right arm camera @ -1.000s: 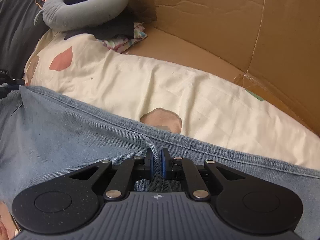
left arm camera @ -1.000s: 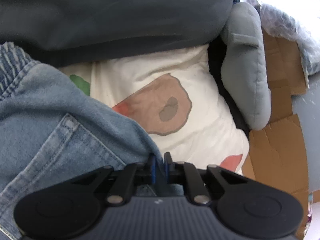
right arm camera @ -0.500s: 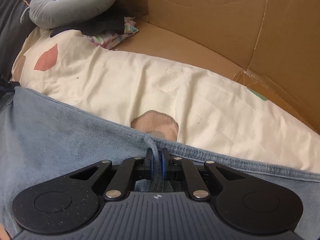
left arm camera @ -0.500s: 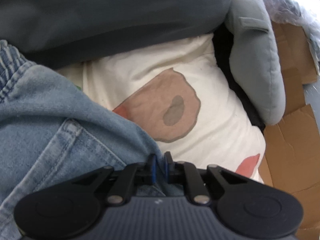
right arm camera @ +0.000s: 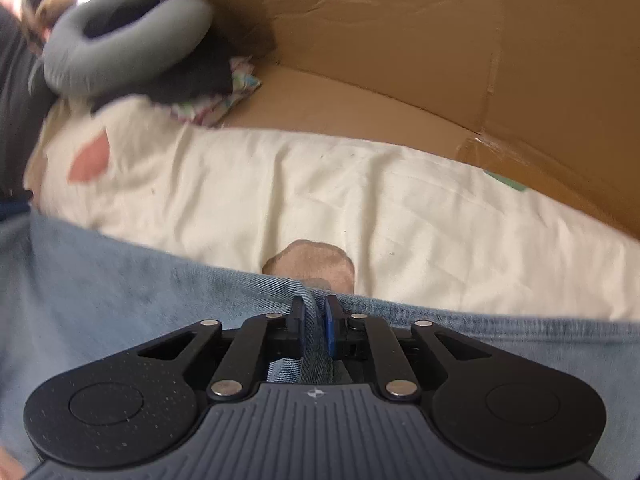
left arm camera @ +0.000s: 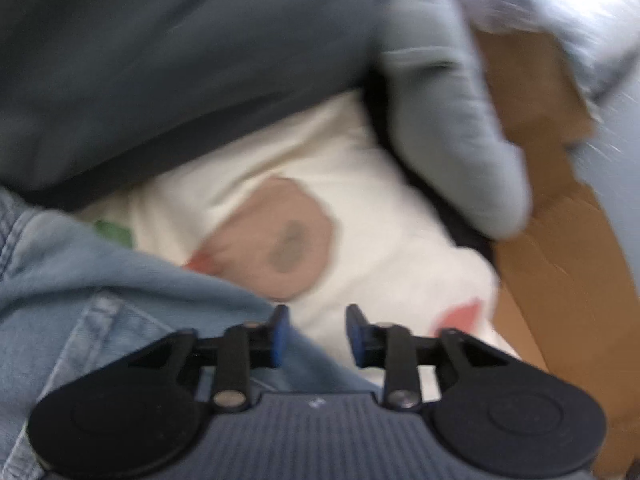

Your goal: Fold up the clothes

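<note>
While perhaps tilted, left gripper agape

Both views are taken from just behind a gripper's fingers, tilted steeply down and held close over the cream patterned sheet. In the left wrist view, which is motion-blurred, the sheet is seen with the grey neck pillow at its upper right. In the right wrist view, the sheet is crossed toward the cardboard wall, the pillow at upper left. Sheet, pillow and cardboard are shared.
</note>
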`<state>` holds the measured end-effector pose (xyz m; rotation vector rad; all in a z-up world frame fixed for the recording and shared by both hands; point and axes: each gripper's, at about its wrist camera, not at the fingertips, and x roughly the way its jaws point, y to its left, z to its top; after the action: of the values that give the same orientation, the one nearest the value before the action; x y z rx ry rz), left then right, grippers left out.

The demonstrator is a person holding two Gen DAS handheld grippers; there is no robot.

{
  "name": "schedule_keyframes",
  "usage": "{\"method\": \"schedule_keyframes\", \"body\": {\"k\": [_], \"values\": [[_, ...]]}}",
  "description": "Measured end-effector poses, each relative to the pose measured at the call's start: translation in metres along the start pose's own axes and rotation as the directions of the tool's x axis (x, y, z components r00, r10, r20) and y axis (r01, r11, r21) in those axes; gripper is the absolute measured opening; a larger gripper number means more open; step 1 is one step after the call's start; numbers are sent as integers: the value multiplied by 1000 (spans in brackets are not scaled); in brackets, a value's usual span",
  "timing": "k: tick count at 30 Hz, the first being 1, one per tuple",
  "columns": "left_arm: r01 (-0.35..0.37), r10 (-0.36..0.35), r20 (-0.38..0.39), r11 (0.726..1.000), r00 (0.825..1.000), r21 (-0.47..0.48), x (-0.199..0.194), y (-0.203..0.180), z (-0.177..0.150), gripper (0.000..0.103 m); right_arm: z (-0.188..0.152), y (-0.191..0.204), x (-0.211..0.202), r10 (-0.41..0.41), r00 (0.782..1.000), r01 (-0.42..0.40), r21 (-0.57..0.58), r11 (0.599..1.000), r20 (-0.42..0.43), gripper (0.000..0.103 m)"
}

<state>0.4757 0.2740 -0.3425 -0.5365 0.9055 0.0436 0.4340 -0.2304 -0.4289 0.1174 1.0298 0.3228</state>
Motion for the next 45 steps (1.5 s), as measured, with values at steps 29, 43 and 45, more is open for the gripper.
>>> {"method": "schedule_keyframes", "body": {"k": [29, 43, 45], "values": [[226, -139, -232, 885, 963, 407, -42, -145, -164, 66, -76, -24, -135, 5, 997, 4, -120, 993, 71, 58], [388, -231, -418, 856, 878, 343, -62, -186, -256, 66, -150, -21, -178, -19, 1000, 17, -148, 989, -13, 57], [413, -233, -463, 846, 855, 337, -60, -191, -273, 66, -160, -17, -185, -11, 1000, 5, -182, 983, -30, 57]]}}
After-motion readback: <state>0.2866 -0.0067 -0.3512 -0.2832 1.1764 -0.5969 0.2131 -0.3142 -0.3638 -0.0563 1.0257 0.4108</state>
